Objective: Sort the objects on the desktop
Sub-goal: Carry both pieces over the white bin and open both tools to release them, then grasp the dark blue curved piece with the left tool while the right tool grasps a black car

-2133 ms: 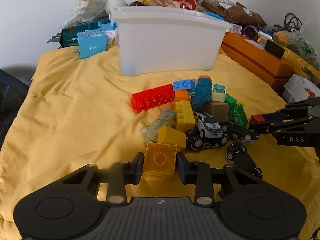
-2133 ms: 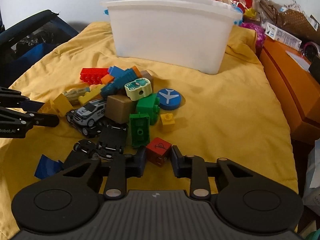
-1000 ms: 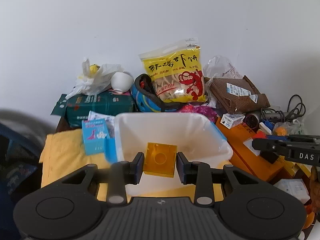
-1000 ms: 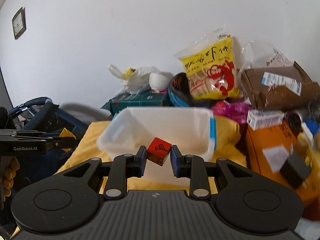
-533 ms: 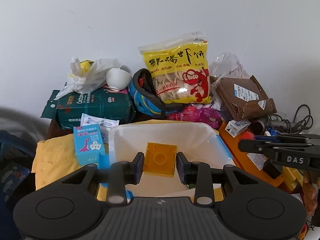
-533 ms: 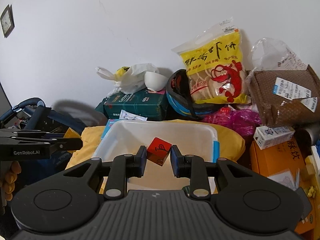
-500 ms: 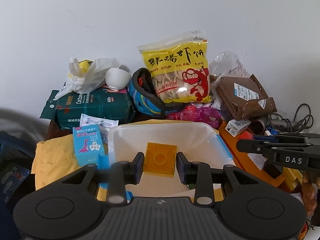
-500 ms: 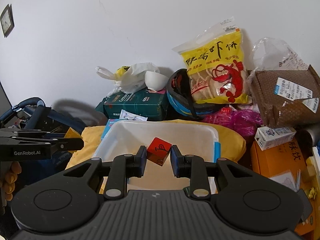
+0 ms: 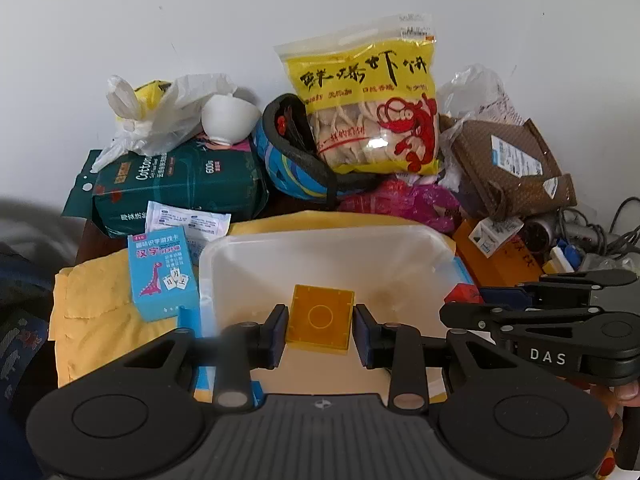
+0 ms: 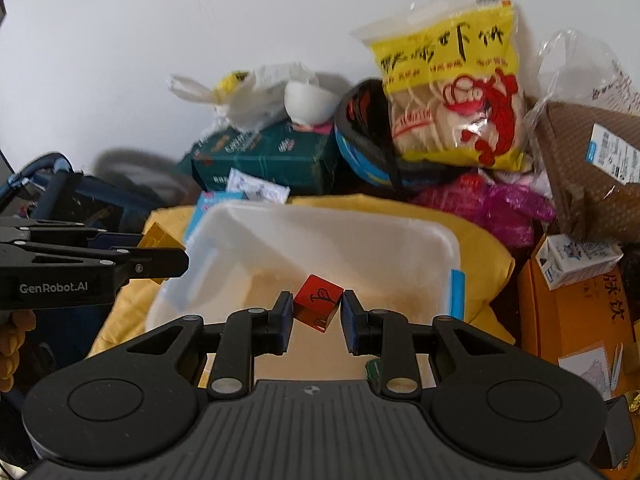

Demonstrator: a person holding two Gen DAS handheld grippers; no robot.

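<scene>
Yellow plastic fills the lower centre of the left wrist view: a yellow block (image 9: 320,317) clamped between the left tool (image 9: 320,334) pads, held over the white bin (image 9: 326,264), probably for dropping in. A blue card box (image 9: 162,274) stands just left of the bin; snack bag (image 9: 366,104) behind.

In the right wrist view, the right tool (image 10: 316,318) pinches a red cube (image 10: 318,307) cornerwise above the same bin. The other tool enters at left, near the rim, crowding it.
</scene>
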